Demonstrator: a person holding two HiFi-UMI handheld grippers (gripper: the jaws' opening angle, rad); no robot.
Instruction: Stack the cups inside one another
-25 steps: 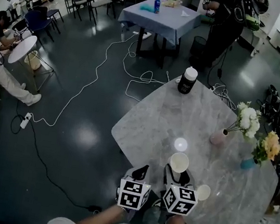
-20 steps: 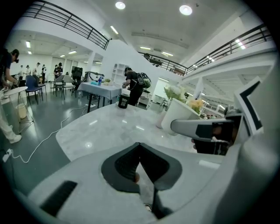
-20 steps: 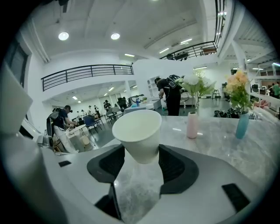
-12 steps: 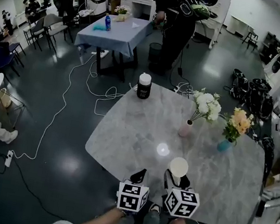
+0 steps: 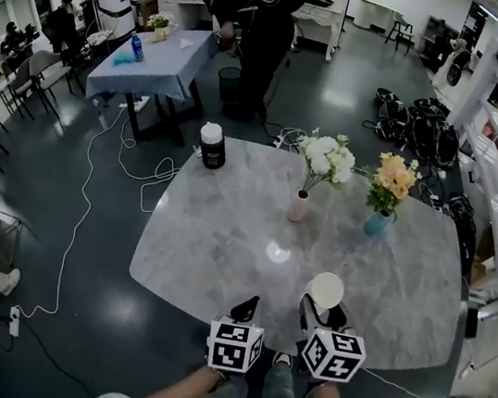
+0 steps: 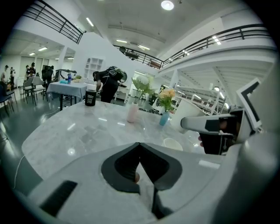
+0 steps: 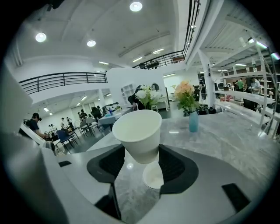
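My right gripper (image 5: 318,306) is shut on a white paper cup (image 5: 324,290), held upright above the near edge of the marble table (image 5: 224,236). In the right gripper view that cup (image 7: 136,131) sits between the jaws of the right gripper (image 7: 141,155), and a second white cup (image 7: 153,176) stands on the table just below and beyond it. From the left gripper view the second cup (image 6: 172,143) stands on the table, with the held cup (image 6: 192,117) above it. My left gripper (image 5: 249,306) is shut and empty, left of the right one.
A black canister with a white lid (image 5: 212,144) stands at the table's far left. A pink vase of white flowers (image 5: 299,205) and a blue vase of orange flowers (image 5: 375,223) stand mid-table. A person (image 5: 258,26) bends beyond the table; cables lie on the floor.
The head view has swung round, so the table and vases now sit more centred. The right gripper still holds its cup. The second cup, seen right of the gripper earlier, is now hidden in the head view.
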